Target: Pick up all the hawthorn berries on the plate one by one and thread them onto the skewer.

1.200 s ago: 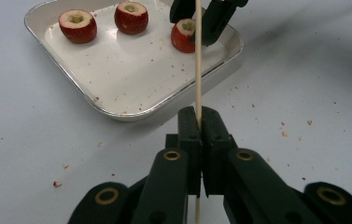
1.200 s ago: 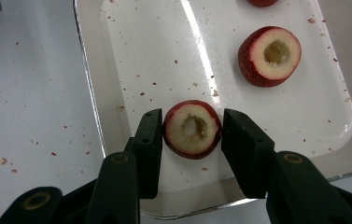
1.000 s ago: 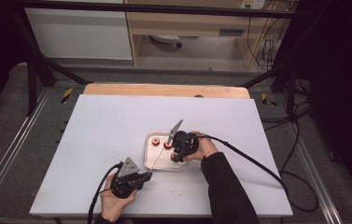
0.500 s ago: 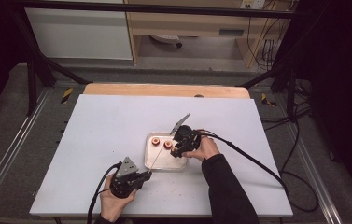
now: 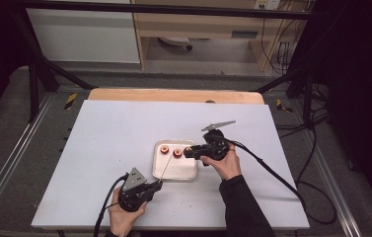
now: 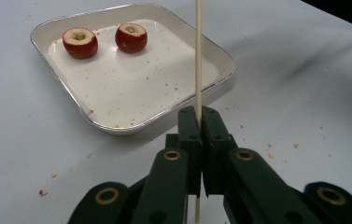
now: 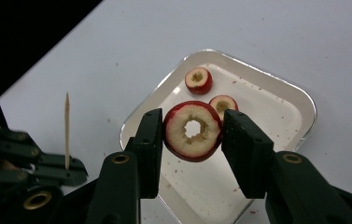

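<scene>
- White table top point(image 5: 104, 148) carries a shallow white tray point(image 5: 186, 170) near its middle, and everything below is placed against that tray.
- Left of the tray and toward the person, the left gripper point(image 5: 157, 185) sits in the person's left hand point(image 5: 124, 215); its jaws are pressed together on a thin wooden skewer point(image 5: 166, 165).
- From those jaws the skewer slants up over the tray's near left corner; in the left gripper view it stands straight up from the clamped jaws point(image 6: 198, 56).
- Inside the tray, along its far edge, lie two cored red fruit pieces point(image 5: 164, 150) and point(image 5: 177, 153), cut side up, close together.
- Crumbs speckle the tray floor and the table around it.
- Right of the tray, the right gripper point(image 5: 189, 152) reaches in over the tray's far right corner, held by the right hand point(image 5: 225, 165).
- Its jaws grip a cored red fruit ring point(image 7: 193, 130) by the skin on both sides, lifted above the tray, hole facing that gripper's camera.
</scene>
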Tool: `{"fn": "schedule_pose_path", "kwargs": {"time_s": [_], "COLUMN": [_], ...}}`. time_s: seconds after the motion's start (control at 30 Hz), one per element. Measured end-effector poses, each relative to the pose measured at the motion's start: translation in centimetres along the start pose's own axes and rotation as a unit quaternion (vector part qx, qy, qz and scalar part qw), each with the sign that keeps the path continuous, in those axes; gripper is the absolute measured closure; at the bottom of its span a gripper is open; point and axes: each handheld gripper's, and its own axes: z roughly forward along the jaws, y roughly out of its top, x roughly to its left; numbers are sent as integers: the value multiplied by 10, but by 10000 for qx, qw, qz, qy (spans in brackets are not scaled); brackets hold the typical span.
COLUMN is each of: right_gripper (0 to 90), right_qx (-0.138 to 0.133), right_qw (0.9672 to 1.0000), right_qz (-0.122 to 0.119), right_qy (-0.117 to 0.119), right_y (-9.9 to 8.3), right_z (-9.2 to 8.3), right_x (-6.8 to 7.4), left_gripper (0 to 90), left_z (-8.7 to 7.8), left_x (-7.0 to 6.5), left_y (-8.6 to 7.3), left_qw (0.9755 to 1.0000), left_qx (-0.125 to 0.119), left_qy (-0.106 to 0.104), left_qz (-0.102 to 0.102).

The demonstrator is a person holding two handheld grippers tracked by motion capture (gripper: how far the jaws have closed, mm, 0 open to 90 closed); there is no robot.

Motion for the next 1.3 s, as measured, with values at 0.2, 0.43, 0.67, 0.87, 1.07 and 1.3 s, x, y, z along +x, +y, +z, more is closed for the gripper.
{"fn": "schedule_pose_path", "kwargs": {"time_s": [0.2,0.43,0.67,0.87,1.07,1.3], "right_gripper": [595,595,595,595,595,596], "right_qx": [-862,-1644,-2154,-2503,-2647,-2799], "right_qw": [9936,9770,9597,9444,9395,9329], "right_qz": [687,1268,1648,1910,1933,1954], "right_qy": [250,495,731,945,992,1143], "right_y": [-11,-20,-20,-20,-20,-22], "right_z": [-7,-7,-8,-11,-13,-15], "right_x": [-2,0,6,11,13,16], "left_gripper": [880,880,880,880,880,880], "left_z": [4,13,23,31,39,44], "left_x": [-7,-17,-25,-33,-39,-38], "left_y": [0,-1,0,6,15,17], "left_qw": [9997,9994,9987,9974,9960,9941], "left_qx": [-79,-125,-295,-489,-632,-737], "left_qy": [90,164,164,156,168,164], "left_qz": [-205,-270,-390,-510,-616,-782]}}
